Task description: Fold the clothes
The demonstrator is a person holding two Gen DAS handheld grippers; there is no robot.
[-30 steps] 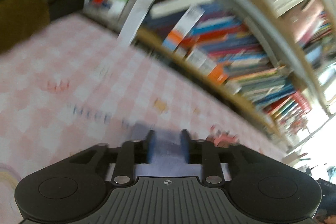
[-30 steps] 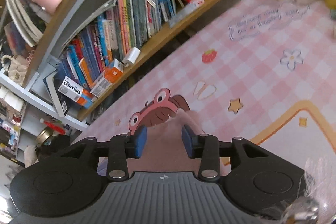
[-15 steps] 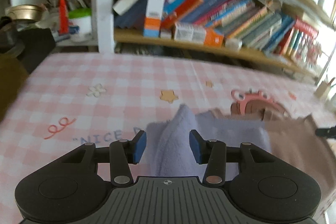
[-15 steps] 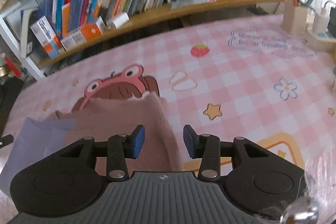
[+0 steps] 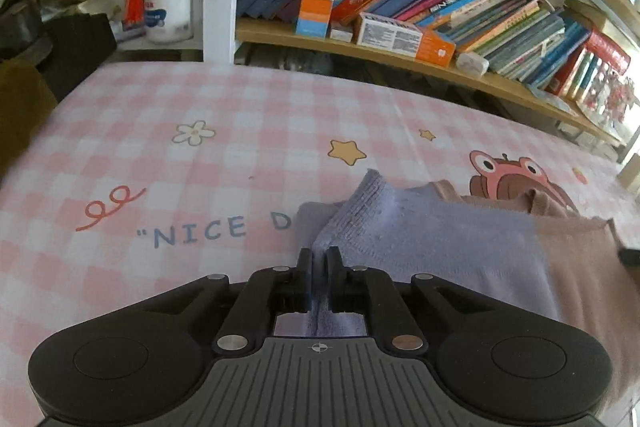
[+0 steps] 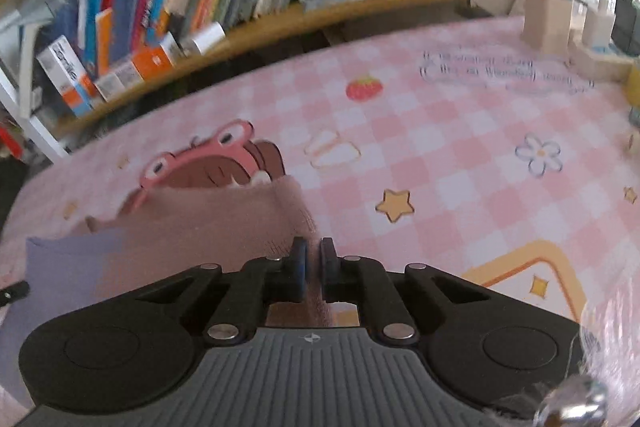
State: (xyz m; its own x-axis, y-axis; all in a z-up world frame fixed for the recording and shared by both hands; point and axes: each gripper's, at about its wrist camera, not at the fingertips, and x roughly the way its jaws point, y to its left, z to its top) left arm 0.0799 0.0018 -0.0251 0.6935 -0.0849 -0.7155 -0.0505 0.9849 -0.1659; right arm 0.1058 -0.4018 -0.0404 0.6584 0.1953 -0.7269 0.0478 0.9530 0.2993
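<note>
Both grippers had closed since half a second earlier: left gripper (image 5: 319, 259) pinched the knit garment (image 5: 440, 231) at its lavender edge, right gripper (image 6: 311, 255) its brown edge, on the pink checked mat (image 6: 460, 155). One garment, two grippers; uneven pulling could skew the fold.

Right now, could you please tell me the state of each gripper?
Left gripper: closed on the lilac end of the garment.
Right gripper: closed on the garment's pinkish-brown end.
</note>
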